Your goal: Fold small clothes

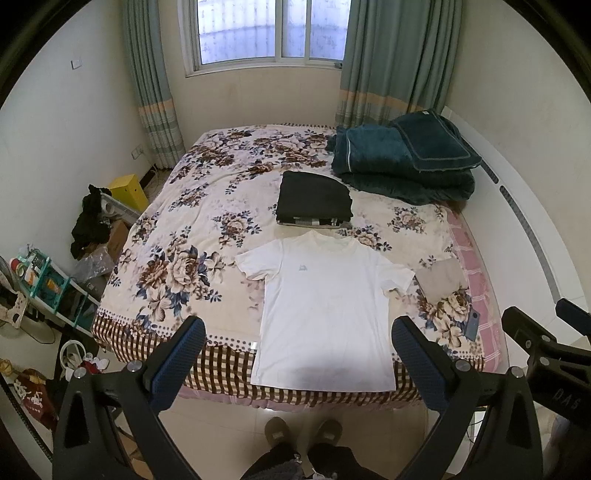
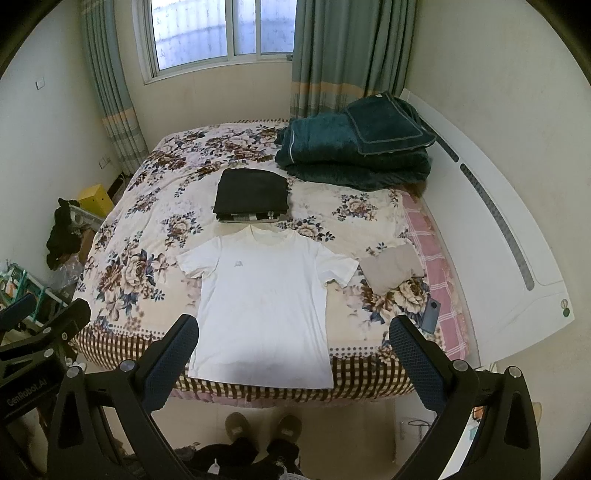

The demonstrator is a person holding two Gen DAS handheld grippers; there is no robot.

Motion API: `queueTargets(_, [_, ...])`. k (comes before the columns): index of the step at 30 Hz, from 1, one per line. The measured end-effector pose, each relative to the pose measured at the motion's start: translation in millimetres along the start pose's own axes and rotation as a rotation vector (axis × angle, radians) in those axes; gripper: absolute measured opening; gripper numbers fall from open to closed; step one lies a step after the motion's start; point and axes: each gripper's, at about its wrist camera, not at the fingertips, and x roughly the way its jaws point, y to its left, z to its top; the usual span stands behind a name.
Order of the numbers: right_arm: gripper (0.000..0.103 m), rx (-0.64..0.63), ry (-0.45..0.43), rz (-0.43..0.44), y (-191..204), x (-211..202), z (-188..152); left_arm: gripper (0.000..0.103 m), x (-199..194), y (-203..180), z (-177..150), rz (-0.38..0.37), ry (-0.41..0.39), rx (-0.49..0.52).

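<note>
Tee [image 1: 325,306] lies flat, face up, at the bed's [image 1: 177,229] near edge; fold not begun. Your left gripper [image 1: 297,354] and right gripper [image 2: 293,350] hang wide open, empty, above it. Next, probably: pinch a sleeve, fold inward.

Floral bed [image 1: 207,206] beneath curtained window [image 1: 266,29]

T-shirt [image 1: 325,310]: smooth white cloth | blanket [image 1: 402,162]: plush teal | floor [image 1: 229,421]: glossy tile
</note>
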Motion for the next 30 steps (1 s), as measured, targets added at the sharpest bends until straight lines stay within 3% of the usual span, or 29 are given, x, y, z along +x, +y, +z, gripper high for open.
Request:
queueTargets(8, [0.103,0.016,0.006,-0.004,-1.2,0.9,-0.3,0.103,15.8,13.1,10.3,-0.008,-0.007,0.002])
queueTargets(11, [0.103,0.044,0.009,-0.046,5.7,6.4,11.3,0.103,49.6,22.6,19.6,0.048,-0.041,0.017])
queueTargets(14, [0.103,0.096,0.020,-0.103,-4.4,43.0,13.5,0.103,91.2,35.0,26.6,0.093,-0.043,0.013])
queueTargets(19, [0.103,0.269,0.125,-0.150,-55.5,153.1,3.4,0.103,198.6,46.3,43.2,0.176,0.023,0.002])
queueTargets(23, [0.103,0.433,0.292,-0.125,-111.7,270.6,-7.6,0.103,280.8,48.7,50.3,0.220,0.104,-0.042])
queueTargets(28, [0.064,0.631,0.472,-0.054,-179.8,434.4,-31.3,0.103,375.0,51.6,48.8,0.308,0.193,-0.119])
queueTargets(30, [0.060,0.748,0.503,0.017,-202.5,501.3,-45.4,0.103,412.8,51.4,42.9,0.324,0.226,-0.136])
